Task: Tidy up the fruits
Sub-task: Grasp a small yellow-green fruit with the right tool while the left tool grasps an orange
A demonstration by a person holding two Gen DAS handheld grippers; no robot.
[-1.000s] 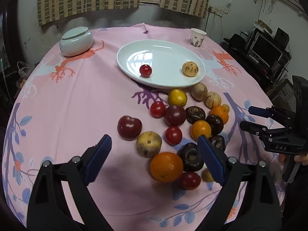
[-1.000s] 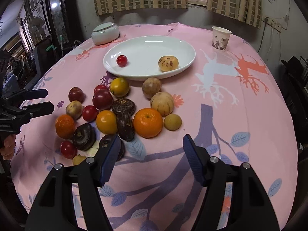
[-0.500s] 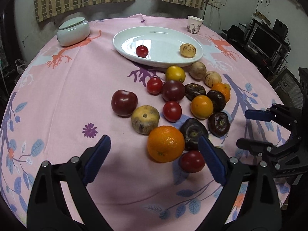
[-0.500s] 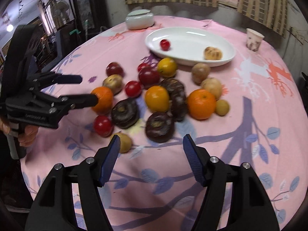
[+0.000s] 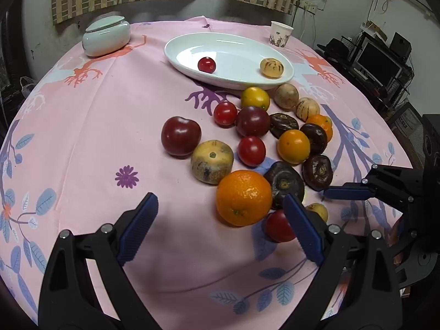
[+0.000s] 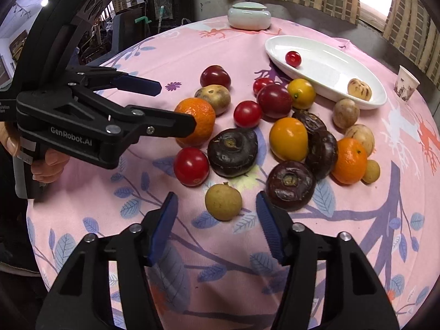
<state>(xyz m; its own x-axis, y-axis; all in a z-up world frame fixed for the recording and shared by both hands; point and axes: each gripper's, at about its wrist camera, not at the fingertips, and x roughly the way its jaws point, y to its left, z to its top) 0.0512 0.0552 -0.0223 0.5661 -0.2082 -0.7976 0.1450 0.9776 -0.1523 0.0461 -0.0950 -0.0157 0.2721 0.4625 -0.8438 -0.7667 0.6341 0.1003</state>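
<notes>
- Sorting has barely begun: the white oval dish (image 5: 176,52) holds only a small red tomato (image 5: 206,64) and one pale striped fruit (image 5: 271,67), well apart from each other.
- Everything else lies loose on the pink-clothed counter (image 5: 96,115), clustered just in front of the dish: a large orange (image 5: 243,197), a dull yellow-brown fruit (image 5: 212,161), a dark red plum (image 5: 180,135), several red tomatoes, dark purple-brown fruits, smaller oranges and pale striped fruits.
- The left gripper (image 5: 220,228) hangs low over the near edge of the pile with its jaws spread and nothing between them; the large orange sits just ahead, toward its right finger.
- The right gripper (image 6: 217,228) is likewise spread and empty, with a small tan round fruit (image 6: 223,201) lying directly ahead between its blue pads (image 6: 165,228), not touched as far as can be seen.
- Judging by position, the tan fruit looks like the right gripper's next pick and the large orange the left's.
- A lidded ceramic jar (image 5: 106,36) and a paper cup (image 5: 281,33) stand beyond the dish, away from the fruit.
- Nearly the whole job remains; whether fruit is to be grouped by kind cannot be told.
</notes>
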